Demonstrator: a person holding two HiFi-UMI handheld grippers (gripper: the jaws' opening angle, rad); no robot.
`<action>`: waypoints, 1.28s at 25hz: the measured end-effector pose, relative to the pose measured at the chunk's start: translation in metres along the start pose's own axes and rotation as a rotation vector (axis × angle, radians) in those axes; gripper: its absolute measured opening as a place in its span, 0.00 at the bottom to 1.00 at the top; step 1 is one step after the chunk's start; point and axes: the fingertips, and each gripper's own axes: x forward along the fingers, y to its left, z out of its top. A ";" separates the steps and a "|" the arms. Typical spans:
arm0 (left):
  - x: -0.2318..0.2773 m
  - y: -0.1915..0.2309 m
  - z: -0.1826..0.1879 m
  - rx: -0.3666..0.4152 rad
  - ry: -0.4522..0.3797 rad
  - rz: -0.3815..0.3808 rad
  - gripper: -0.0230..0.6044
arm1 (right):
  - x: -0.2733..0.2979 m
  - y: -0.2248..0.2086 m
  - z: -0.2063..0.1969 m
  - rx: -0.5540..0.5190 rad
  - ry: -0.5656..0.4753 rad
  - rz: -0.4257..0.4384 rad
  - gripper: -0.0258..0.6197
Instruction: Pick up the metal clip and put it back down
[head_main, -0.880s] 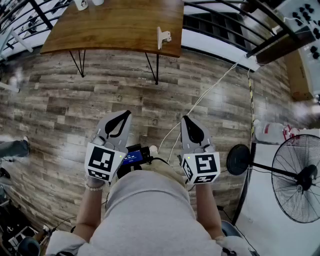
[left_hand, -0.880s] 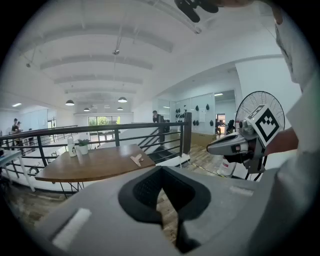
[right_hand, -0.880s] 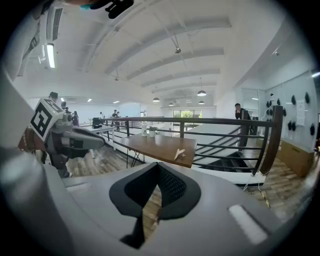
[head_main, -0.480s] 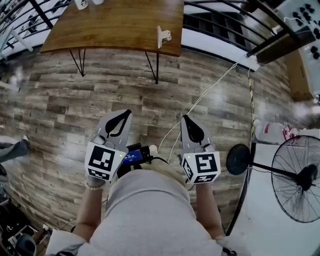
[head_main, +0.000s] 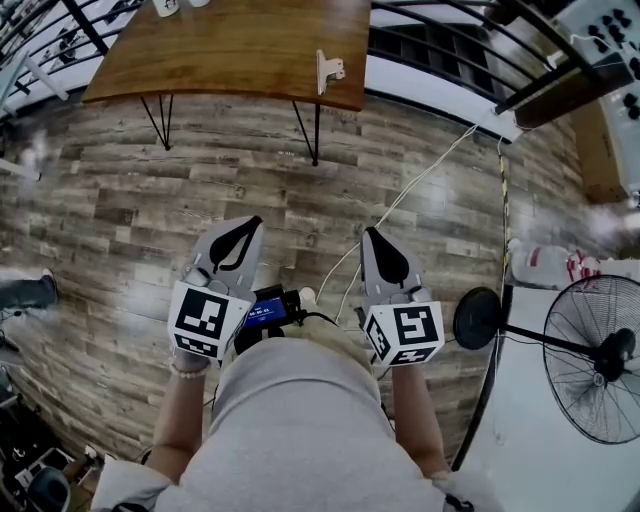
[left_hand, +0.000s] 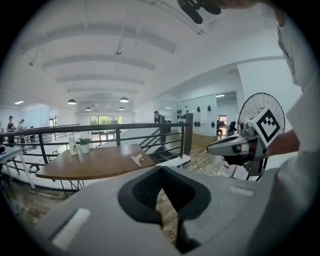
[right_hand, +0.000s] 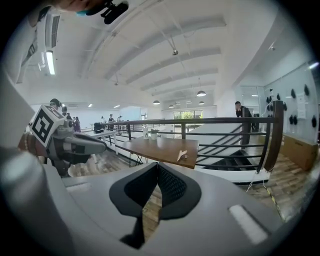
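The metal clip (head_main: 327, 72) lies near the right front edge of the wooden table (head_main: 230, 45), far ahead of both grippers. It also shows small in the left gripper view, clip (left_hand: 136, 159), and in the right gripper view, clip (right_hand: 182, 155). My left gripper (head_main: 250, 222) and right gripper (head_main: 368, 233) hang side by side over the plank floor close to the person's body. Both point toward the table. Each one is shut with nothing between its jaws.
A cup and a small plant (left_hand: 80, 145) stand at the table's far end. A black railing (head_main: 470, 40) runs behind the table. A white cable (head_main: 400, 200) crosses the floor, and a standing fan (head_main: 600, 370) and a jug (head_main: 545, 262) are at the right.
Both grippers stay where they were. A bystander's foot at the left edge of the head view has shifted a little.
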 end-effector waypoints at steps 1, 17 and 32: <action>0.000 -0.001 0.000 -0.004 0.000 -0.005 0.04 | 0.000 0.001 0.000 0.001 -0.002 0.008 0.08; 0.004 -0.013 0.000 -0.013 0.019 -0.004 0.20 | -0.003 0.000 -0.008 0.016 0.011 0.057 0.29; 0.014 -0.041 0.017 0.003 -0.045 0.055 0.19 | -0.018 -0.031 -0.008 -0.001 -0.041 0.083 0.28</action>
